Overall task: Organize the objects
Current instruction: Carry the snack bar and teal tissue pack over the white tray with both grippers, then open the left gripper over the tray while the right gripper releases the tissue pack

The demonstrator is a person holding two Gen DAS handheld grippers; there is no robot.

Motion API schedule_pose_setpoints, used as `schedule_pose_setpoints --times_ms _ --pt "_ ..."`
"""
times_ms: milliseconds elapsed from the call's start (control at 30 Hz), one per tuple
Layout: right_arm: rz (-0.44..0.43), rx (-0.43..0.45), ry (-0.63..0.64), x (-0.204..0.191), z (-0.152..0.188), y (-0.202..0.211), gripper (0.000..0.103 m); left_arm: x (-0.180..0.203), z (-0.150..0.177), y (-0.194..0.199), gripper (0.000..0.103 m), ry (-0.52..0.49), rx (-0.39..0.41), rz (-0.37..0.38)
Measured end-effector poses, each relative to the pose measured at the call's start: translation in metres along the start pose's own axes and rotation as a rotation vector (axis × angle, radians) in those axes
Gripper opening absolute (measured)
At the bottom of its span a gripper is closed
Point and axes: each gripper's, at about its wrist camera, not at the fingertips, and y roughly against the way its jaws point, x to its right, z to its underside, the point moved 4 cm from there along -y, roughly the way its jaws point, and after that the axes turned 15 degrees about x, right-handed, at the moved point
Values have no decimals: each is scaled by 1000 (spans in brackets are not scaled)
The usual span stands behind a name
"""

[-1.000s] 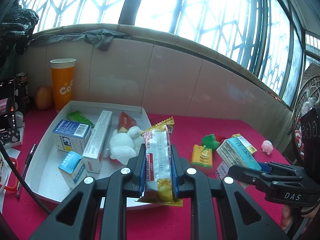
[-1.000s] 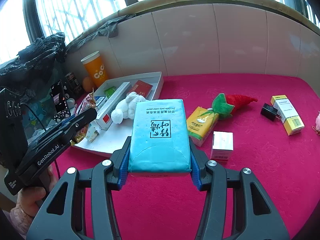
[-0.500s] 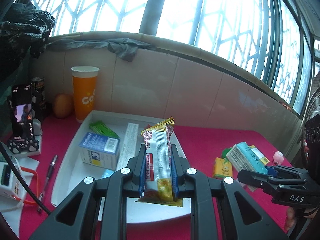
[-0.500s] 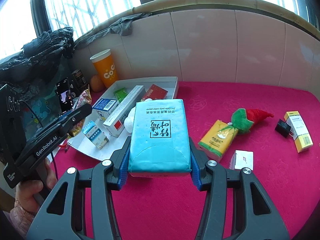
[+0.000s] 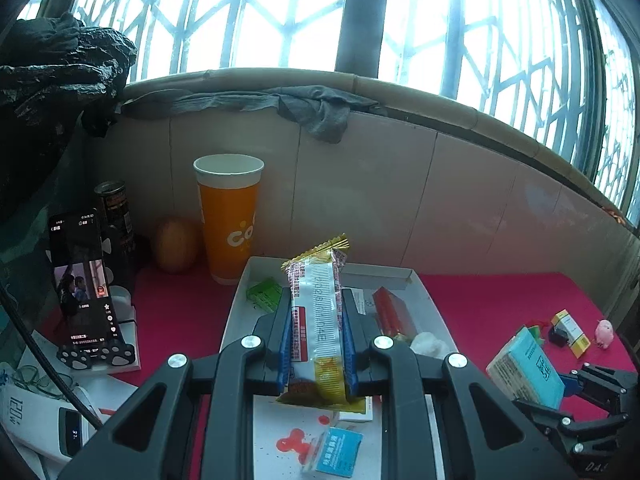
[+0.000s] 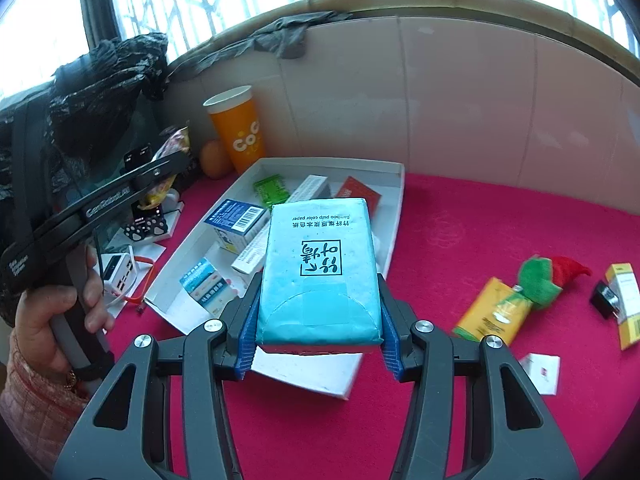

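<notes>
My left gripper (image 5: 316,336) is shut on a yellow and white snack packet (image 5: 318,312), held upright above the white tray (image 5: 428,300). My right gripper (image 6: 319,304) is shut on a blue tissue pack (image 6: 319,264) just over the tray's near right side (image 6: 394,216). In the tray lie several small boxes: a blue and white box (image 6: 236,220), a long white box (image 6: 308,188), a red box (image 6: 358,192), a green packet (image 6: 272,190). The tissue pack (image 5: 528,368) also shows at the right of the left wrist view.
An orange cup (image 5: 228,216), a round fruit (image 5: 174,244), a can (image 5: 114,208) and a phone on a stand (image 5: 82,280) crowd the table's left end. On the pink cloth at right lie a yellow packet (image 6: 494,312), a green and red plush (image 6: 548,276), small boxes (image 6: 624,304).
Both grippers have carried their loads leftward toward the tray. The left wrist view has risen and swung toward the cup and phone; the tray now lies under both grippers.
</notes>
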Motion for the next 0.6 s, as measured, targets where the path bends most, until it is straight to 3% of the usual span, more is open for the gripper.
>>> schedule_pose_setpoints --times_ms 367,600 --pt "-45 -62 78 -39 19 -43 50 9 4 -59 21 -47 -95 6" --pt "-27 -70 155 -50 35 -56 50 12 8 -72 25 -32 -124 -11"
